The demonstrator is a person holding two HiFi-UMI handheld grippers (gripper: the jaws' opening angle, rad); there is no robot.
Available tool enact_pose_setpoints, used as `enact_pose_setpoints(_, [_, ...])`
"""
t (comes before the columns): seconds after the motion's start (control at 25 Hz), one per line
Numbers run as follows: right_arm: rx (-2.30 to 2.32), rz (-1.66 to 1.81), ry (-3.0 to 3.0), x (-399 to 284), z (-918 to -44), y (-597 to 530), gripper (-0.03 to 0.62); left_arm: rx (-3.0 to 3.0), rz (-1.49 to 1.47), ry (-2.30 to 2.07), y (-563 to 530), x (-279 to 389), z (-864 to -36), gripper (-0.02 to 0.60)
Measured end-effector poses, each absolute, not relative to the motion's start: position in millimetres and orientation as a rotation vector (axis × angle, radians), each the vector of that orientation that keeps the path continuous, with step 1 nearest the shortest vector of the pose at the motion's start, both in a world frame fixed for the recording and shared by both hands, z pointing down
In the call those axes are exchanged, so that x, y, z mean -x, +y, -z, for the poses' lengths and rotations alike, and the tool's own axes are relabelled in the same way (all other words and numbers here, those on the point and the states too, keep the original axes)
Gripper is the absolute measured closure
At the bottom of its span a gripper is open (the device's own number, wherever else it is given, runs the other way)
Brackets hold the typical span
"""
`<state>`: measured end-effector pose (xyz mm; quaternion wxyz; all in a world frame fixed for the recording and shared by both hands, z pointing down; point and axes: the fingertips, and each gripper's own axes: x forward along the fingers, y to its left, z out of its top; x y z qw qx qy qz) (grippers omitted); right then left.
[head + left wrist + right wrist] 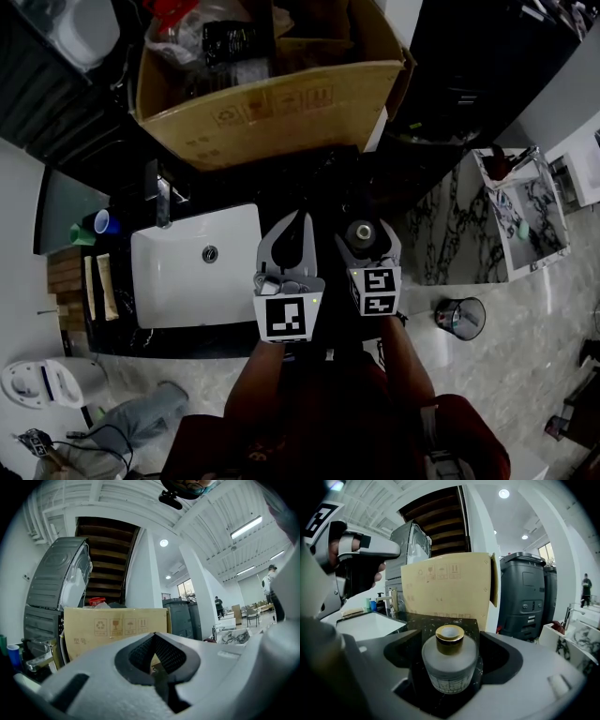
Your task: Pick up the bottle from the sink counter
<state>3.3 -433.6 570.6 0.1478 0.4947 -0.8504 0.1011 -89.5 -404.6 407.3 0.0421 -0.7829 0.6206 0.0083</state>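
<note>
Frosted glass made the small round bottle [449,665] look cloudy, and it had a gold ring on top. It stood upright on the black stone counter [440,619], just beside the white sink [187,281] and in front of the big brown cardboard box [272,108]. The right gripper [450,654] had its jaws wide apart, one on each side of the bottle — but they were not squeezing it. I think it was held that way so the jaws could shut on the bottle's fat middle and lift it. The left gripper [156,674] had its jaws together with nothing in them. It hung near the sink's edge, out of the way — probably because one gripper was enough for this little bottle.
</note>
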Motion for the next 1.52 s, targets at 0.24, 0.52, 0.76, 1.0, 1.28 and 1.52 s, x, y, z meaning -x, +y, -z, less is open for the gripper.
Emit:
enact_pose_setpoints(0.24, [-1.4,-0.325,-2.425,-3.0,-584.4,-436.4,0.21,2.401,-0.02,1.917,-409.0,90.5,-412.8,0.578])
enact_pose_setpoints(0.52, [-1.373,-0.365,-2.409,-1.2,-598.0,-437.6,0.207,2.404,-0.003,1.922,-412.3,90.5,-418.1,0.578])
enact_pose_setpoints(0.76, [-1.362,-0.394,-2.4,0.2,-601.8,-440.0,0.21,2.406,-0.008,1.926,-414.6,90.5,-419.4,0.578])
enact_pose_setpoints(1.0, [-1.363,-0.393,-2.374,-0.8,-604.4,-440.8,0.243,2.402,-0.012,1.926,-414.2,91.0,-418.9,0.578])
enact_pose_setpoints(1.28, [-1.355,-0.378,-2.36,-0.2,-605.2,-440.6,0.253,2.4,-0.012,1.921,-411.8,92.2,-418.2,0.578])
enact_pose_setpoints(1.52, [-1.356,-0.382,-2.363,-0.4,-605.1,-440.5,0.255,2.399,-0.013,1.922,-409.4,91.7,-417.3,0.578])
